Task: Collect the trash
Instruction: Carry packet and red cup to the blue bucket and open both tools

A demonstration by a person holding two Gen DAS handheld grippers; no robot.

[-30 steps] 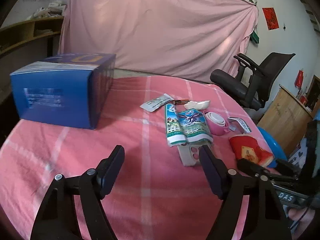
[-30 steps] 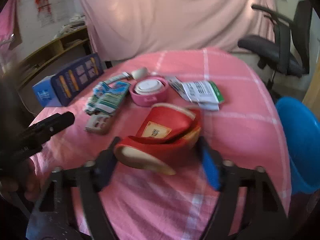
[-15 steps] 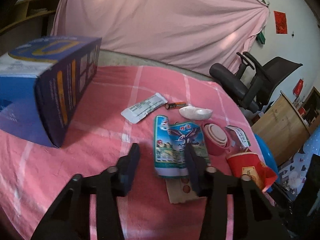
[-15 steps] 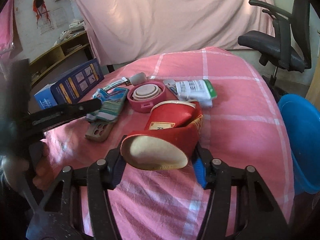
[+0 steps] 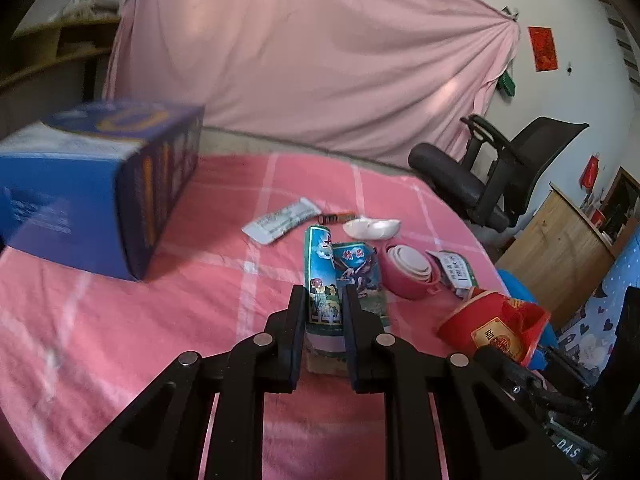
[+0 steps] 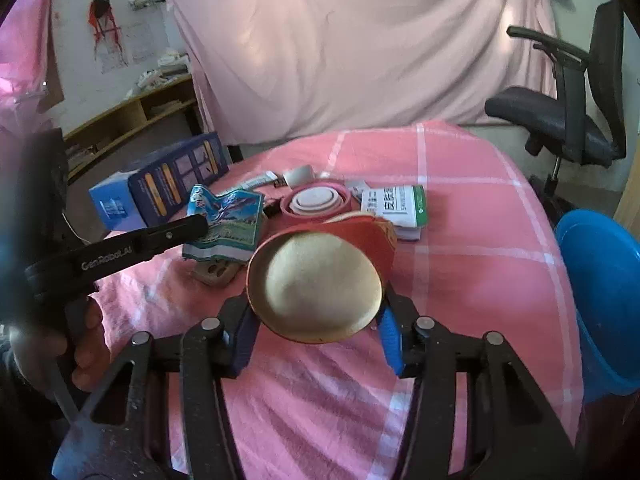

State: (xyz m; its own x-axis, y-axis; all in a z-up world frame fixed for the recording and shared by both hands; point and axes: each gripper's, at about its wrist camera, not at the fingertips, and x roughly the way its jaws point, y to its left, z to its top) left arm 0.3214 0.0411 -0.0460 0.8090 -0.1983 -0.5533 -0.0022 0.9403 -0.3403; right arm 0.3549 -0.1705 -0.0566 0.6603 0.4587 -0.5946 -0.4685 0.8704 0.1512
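Note:
My left gripper (image 5: 325,294) is shut on a blue-green snack wrapper (image 5: 322,280), pinching its folded near edge just above the pink checked tablecloth (image 5: 120,340); the wrapper also shows in the right wrist view (image 6: 228,220). My right gripper (image 6: 316,320) is shut on a crushed red paper cup (image 6: 316,284), held above the table with its tan bottom facing the camera. The cup also shows in the left wrist view (image 5: 496,324). A blue bin (image 6: 600,292) stands beside the table on the right.
On the table lie a blue carton (image 5: 100,184), a pink collapsible cup (image 5: 408,272), a white-green packet (image 6: 396,204), a white sachet (image 5: 280,220), a battery (image 5: 336,218), a white scrap (image 5: 372,226) and a brown cardboard piece (image 6: 214,270). An office chair (image 6: 568,92) stands behind.
My left gripper moved forward and closed on the snack wrapper, which is now folded up. My right gripper lifted the red cup and tilted its bottom toward the camera.

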